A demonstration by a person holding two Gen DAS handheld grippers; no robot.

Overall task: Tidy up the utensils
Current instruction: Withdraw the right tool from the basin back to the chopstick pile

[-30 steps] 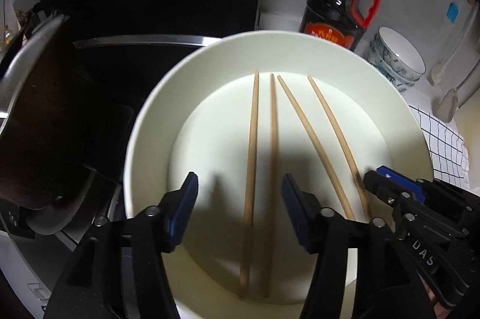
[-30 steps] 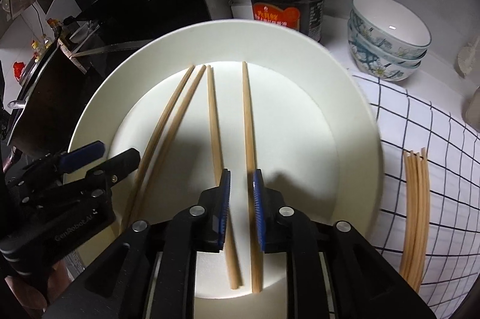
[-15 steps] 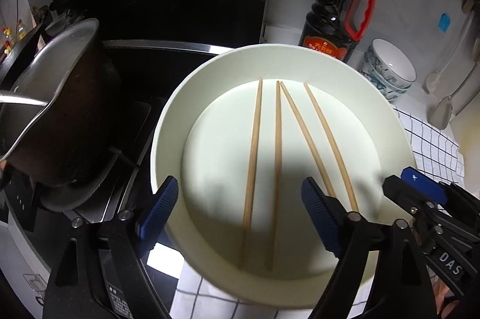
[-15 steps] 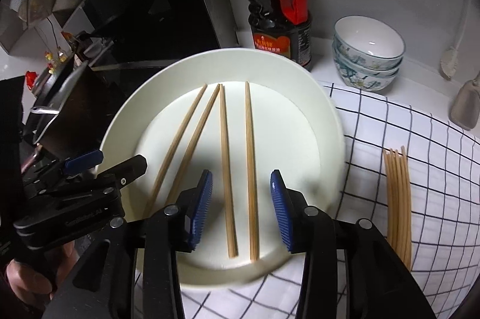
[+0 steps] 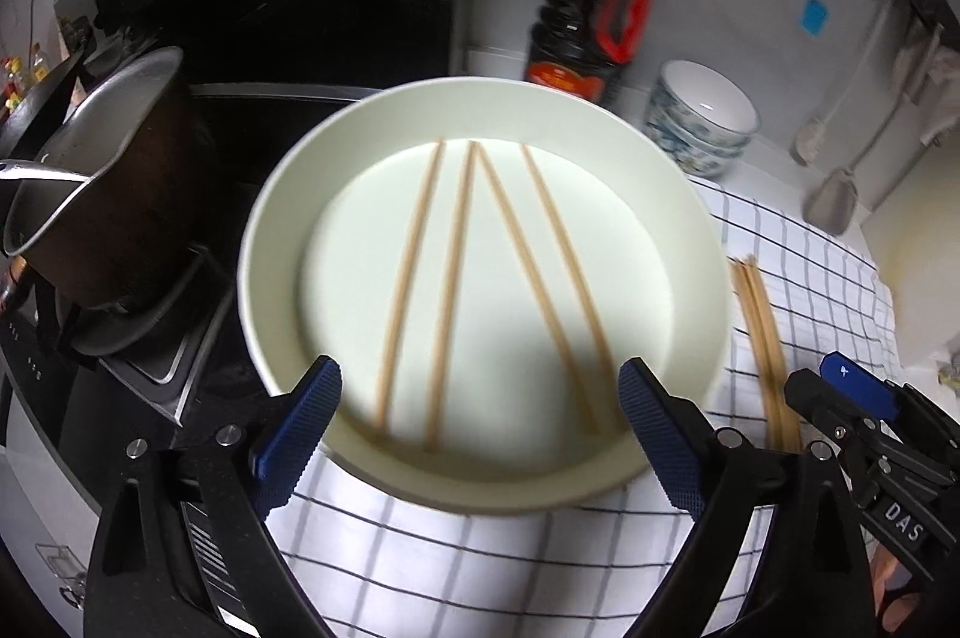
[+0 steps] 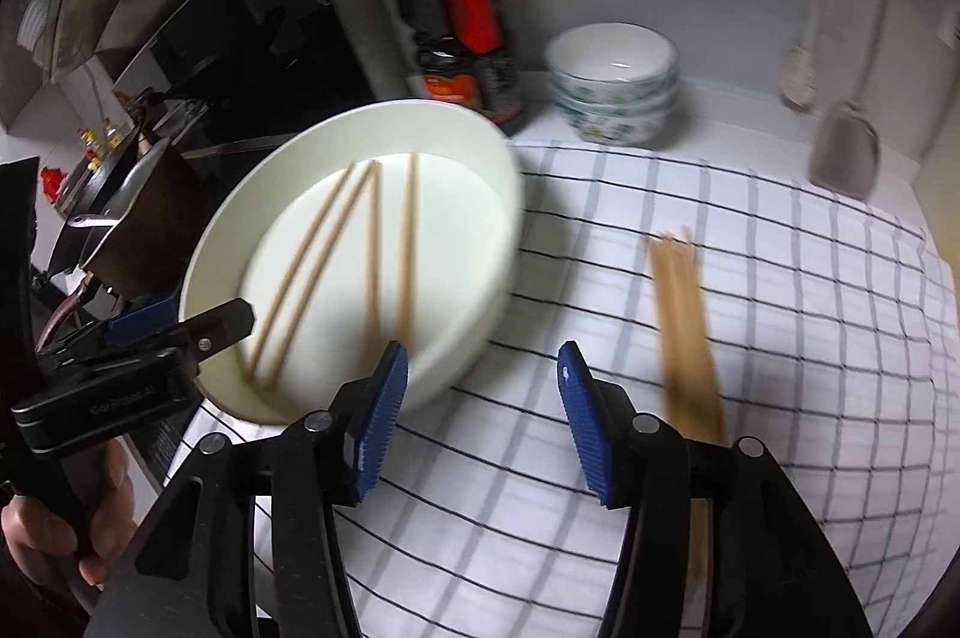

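Note:
A white plate sits on a checked cloth and holds several wooden chopsticks, two parallel on the left and two on the right. It also shows in the right wrist view with the chopsticks. A bundle of loose chopsticks lies on the cloth to the right; it shows in the left wrist view. My left gripper is open and empty over the plate's near rim. My right gripper is open and empty above the cloth, right of the plate.
A dark sauce bottle with a red handle and stacked patterned bowls stand behind the plate. A metal pot sits on the stove at the left. Ladles hang on the wall at the right.
Both grippers opened wide and pulled back and up from the plate. The right gripper let go of the chopsticks and swung right over the cloth.

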